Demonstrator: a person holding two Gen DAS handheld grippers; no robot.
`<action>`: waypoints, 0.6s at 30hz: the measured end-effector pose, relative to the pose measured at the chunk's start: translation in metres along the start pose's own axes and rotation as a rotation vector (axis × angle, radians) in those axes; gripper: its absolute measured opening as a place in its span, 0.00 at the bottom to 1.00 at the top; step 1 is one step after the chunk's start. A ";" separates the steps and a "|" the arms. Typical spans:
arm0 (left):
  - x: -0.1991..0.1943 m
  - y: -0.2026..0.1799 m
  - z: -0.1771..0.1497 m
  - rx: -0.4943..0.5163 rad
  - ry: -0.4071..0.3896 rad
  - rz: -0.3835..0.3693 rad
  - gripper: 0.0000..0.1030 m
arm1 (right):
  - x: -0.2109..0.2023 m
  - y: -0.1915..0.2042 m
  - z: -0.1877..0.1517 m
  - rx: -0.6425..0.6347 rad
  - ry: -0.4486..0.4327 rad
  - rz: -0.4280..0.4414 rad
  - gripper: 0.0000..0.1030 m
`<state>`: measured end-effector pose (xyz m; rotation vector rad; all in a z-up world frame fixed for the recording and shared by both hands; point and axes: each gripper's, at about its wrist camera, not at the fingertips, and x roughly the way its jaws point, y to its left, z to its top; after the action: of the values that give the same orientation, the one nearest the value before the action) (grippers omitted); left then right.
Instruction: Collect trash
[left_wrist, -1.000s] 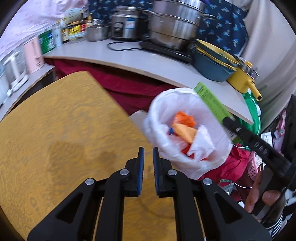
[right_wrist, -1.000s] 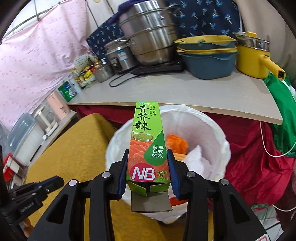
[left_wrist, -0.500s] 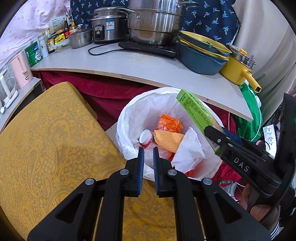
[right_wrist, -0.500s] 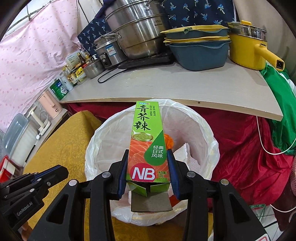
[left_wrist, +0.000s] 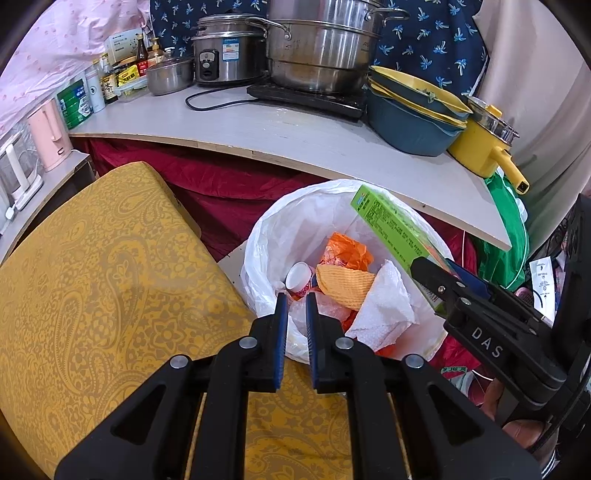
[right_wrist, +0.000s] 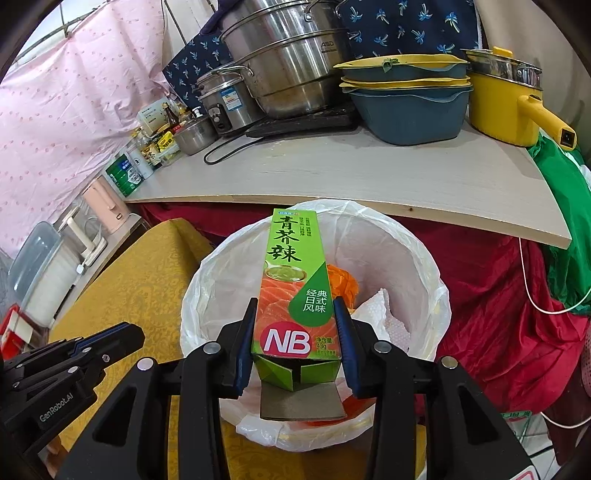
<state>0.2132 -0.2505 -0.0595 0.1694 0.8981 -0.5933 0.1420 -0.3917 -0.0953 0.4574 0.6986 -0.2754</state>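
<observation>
My right gripper is shut on a green wasabi box and holds it over the open mouth of a bin lined with a white bag. In the left wrist view the same box slants over the bin's right side, held by the right gripper. The bin holds an orange wrapper, a yellow sponge cloth, white paper towel and a small cup. My left gripper is nearly shut and empty, at the bin's near rim above the yellow table.
A grey counter stands behind the bin with steel pots, a rice cooker, blue bowls and a yellow pot. Red cloth hangs below it. Kettles stand at the left.
Both grippers have moved toward the bin, which now looms larger. The box stays in the right gripper, further over the bin's opening. The left gripper stays nearly shut.
</observation>
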 end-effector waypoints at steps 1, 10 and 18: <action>-0.001 0.000 0.000 -0.003 -0.004 0.005 0.16 | -0.002 0.001 0.000 -0.001 -0.007 0.006 0.39; -0.017 0.001 0.002 -0.023 -0.059 0.062 0.63 | -0.028 0.013 0.004 -0.008 -0.068 0.013 0.62; -0.038 -0.002 -0.007 -0.029 -0.087 0.086 0.66 | -0.069 0.020 -0.005 -0.026 -0.108 -0.037 0.76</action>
<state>0.1895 -0.2335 -0.0337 0.1538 0.8108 -0.5035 0.0965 -0.3654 -0.0457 0.4020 0.6049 -0.3227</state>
